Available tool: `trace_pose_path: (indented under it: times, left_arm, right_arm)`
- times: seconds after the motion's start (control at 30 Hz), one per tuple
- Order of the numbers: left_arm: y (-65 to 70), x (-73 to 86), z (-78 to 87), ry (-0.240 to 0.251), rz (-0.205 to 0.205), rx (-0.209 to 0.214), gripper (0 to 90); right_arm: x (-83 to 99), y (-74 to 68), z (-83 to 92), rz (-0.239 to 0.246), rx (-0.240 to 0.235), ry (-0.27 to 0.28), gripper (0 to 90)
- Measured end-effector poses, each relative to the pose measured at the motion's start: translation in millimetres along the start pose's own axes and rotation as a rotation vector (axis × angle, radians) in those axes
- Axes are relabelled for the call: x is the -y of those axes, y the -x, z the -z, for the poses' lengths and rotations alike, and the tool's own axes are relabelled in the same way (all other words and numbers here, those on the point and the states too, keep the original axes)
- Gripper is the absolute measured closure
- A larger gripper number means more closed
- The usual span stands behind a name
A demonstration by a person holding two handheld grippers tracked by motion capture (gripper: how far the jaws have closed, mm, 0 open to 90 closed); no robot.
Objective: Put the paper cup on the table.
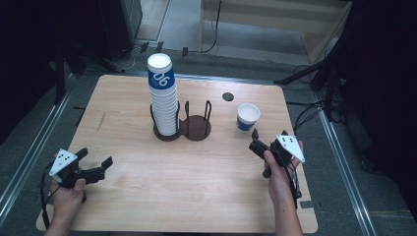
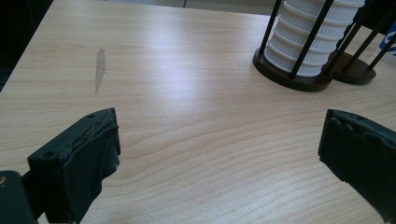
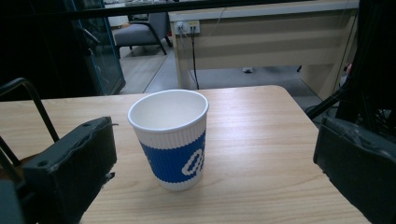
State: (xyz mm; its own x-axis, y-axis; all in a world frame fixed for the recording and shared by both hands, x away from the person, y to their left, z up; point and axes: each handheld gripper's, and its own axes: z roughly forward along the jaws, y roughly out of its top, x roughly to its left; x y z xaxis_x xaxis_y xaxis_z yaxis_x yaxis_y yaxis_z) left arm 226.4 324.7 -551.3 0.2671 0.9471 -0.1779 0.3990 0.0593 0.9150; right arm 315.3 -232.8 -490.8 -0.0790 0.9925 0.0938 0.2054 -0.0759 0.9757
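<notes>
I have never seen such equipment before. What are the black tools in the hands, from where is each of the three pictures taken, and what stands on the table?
A person holds a hand tool with two black jaws in each hand: the left gripper and the right gripper. Both are open and hold nothing.

The high view looks down on the wooden table from above. Each of the other two views comes from a camera riding on one gripper, looking out between its jaws.

On the table stands a dark cup holder with a tall stack of paper cups in one of its two places. A single blue-and-white paper cup stands upright, apart from it, just ahead of the right gripper.
</notes>
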Motion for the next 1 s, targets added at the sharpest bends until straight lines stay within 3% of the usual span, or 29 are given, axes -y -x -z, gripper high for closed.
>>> trace_pose_path:
  times: [0.73, 1.0]
  left_arm:
    - [0.7, 0.3, 0.3, -0.005, 0.000, 0.000, 0.0]
    - [1.1, 0.3, 0.4, -0.007, 0.000, 0.001, 0.0]
  right_arm:
    - [11.8, 22.1, 35.4, 0.012, 0.026, 0.018, 0.0]
    - [24.4, 33.5, 45.9, 0.017, 0.039, 0.008, 0.0]
